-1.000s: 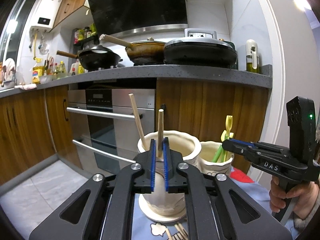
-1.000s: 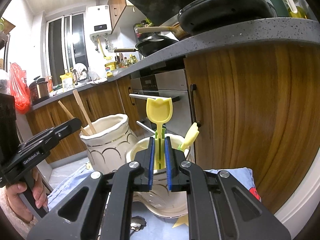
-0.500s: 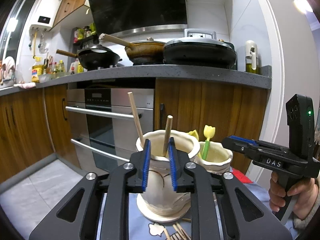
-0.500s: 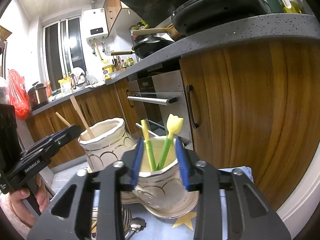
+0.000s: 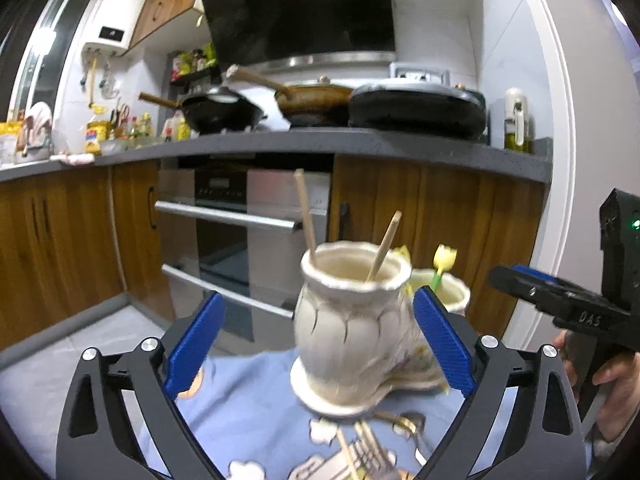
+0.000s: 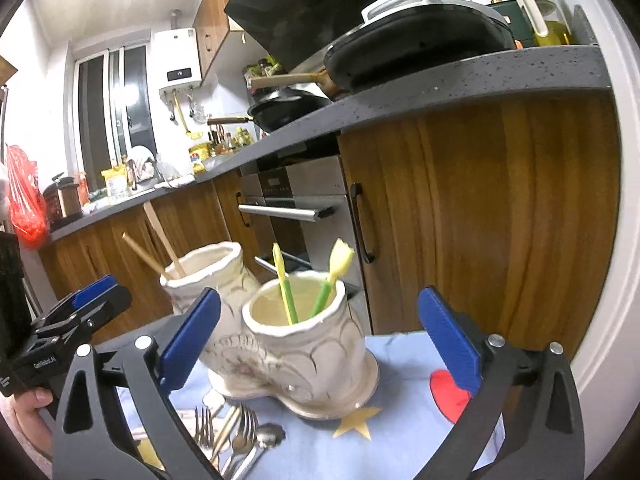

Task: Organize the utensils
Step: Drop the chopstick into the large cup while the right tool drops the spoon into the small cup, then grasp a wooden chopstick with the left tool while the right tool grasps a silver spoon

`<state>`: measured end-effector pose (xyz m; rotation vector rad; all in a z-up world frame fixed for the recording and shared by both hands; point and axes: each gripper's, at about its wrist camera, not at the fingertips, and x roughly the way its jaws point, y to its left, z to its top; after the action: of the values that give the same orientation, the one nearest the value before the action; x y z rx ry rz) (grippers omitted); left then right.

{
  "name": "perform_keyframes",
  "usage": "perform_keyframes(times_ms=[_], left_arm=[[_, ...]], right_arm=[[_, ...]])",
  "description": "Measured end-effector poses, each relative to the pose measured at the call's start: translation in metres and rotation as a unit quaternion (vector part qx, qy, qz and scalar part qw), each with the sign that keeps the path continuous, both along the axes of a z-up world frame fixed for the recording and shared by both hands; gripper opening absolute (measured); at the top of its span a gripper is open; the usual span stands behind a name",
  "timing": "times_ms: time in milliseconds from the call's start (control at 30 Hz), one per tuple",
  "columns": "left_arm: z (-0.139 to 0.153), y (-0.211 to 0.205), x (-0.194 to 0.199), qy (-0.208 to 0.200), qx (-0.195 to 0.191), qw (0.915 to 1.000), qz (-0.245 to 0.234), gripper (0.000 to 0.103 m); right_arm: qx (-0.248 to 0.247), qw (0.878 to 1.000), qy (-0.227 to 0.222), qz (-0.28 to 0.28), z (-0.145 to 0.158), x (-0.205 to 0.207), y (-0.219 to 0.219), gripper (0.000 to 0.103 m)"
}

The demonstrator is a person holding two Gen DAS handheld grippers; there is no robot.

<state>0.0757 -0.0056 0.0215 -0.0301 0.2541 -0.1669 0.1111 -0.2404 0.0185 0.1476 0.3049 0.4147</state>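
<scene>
Left wrist view: left gripper (image 5: 316, 336) has just sprung wide open, nothing pinched, with the cream ceramic jar (image 5: 352, 320) holding two wooden chopsticks (image 5: 383, 246) ahead. Right wrist view: right gripper (image 6: 320, 332) has also just opened wide, empty, facing the second cream jar (image 6: 308, 344) with green-and-yellow plastic utensils (image 6: 332, 276), loose metal forks (image 6: 240, 432) on the blue cloth (image 6: 400, 448).

In the left wrist view the near cream holder (image 5: 352, 328) hides most of the second holder (image 5: 448, 292) behind it, and the forks and spoon (image 5: 376, 448) on the blue cloth (image 5: 248, 396) are smeared by blur and cut by the bottom edge. In the right wrist view the cutlery pile (image 6: 236, 436) is partly covered by the right tool (image 6: 320, 332), whose arms run off the bottom. The bottles on the far desk (image 6: 224, 140) are too small to tell apart.
</scene>
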Motion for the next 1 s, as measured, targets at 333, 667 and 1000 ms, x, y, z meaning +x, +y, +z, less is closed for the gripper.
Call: perform_keyframes(times_ms=[333, 667, 1000], left_arm=[[-0.031, 0.004, -0.020, 0.089, 0.023, 0.9956, 0.014, 0.098], [-0.069, 0.002, -0.035, 0.207, 0.082, 0.9747, 0.018, 0.098], [-0.089, -0.024, -0.035, 0.264, 0.125, 0.9562, -0.012, 0.073]], right_arm=[[-0.059, 0.996, 0.060, 0.004, -0.026, -0.026, 0.013, 0.098], [-0.094, 0.988, 0.121, 0.008, -0.051, -0.050, 0.023, 0.098], [-0.090, 0.984, 0.157, -0.003, -0.059, -0.054, 0.023, 0.098]])
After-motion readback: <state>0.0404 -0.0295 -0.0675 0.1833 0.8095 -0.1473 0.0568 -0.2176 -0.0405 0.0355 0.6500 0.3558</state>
